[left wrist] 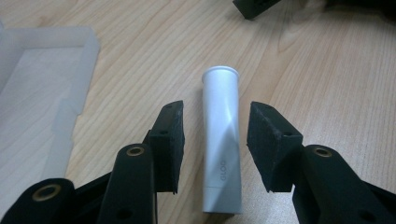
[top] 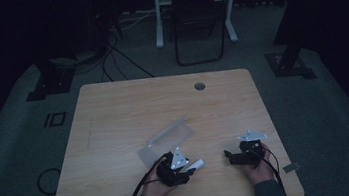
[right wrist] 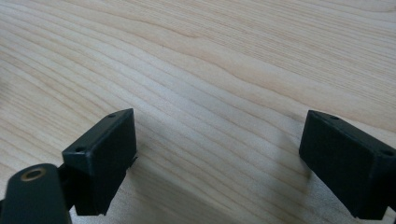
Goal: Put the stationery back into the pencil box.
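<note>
Nearest the table's front edge, two hands, each around a gripper. Left gripper [left wrist: 215, 140] spread wide, jaws released either side of a white tube [left wrist: 221, 140], neither pad touching it yet; tube lying flat on the wooden table [top: 114, 115], crimped flat end toward the camera, round cap end pointing away. In the high view the same left gripper [top: 177, 170] near the front edge, with the white tube [top: 195, 165] poking out to its right. Right gripper [right wrist: 219, 163] likewise released, jaws far apart over bare wood, nothing between them; seen from above [top: 242, 154], resting well apart from the tube. A little farther back, just beyond the left gripper, a clear plastic box [top: 167, 140] lying open, its frosted wall also visible at the left of the left gripper view [left wrist: 42, 93]. Farther still, a round cable hole [top: 199, 86] near the table's back edge, then a dark chair [top: 198, 19] on the floor. Risks, as a judgement: closing on the tapered, smooth body could squeeze the tube forward out of the pads, or roll it sideways if one pad lands first; gripping too near the soft flat end could buckle it. Faint pale lettering along the tube's lower body, apparently "GLOO", not fully certain.
</note>
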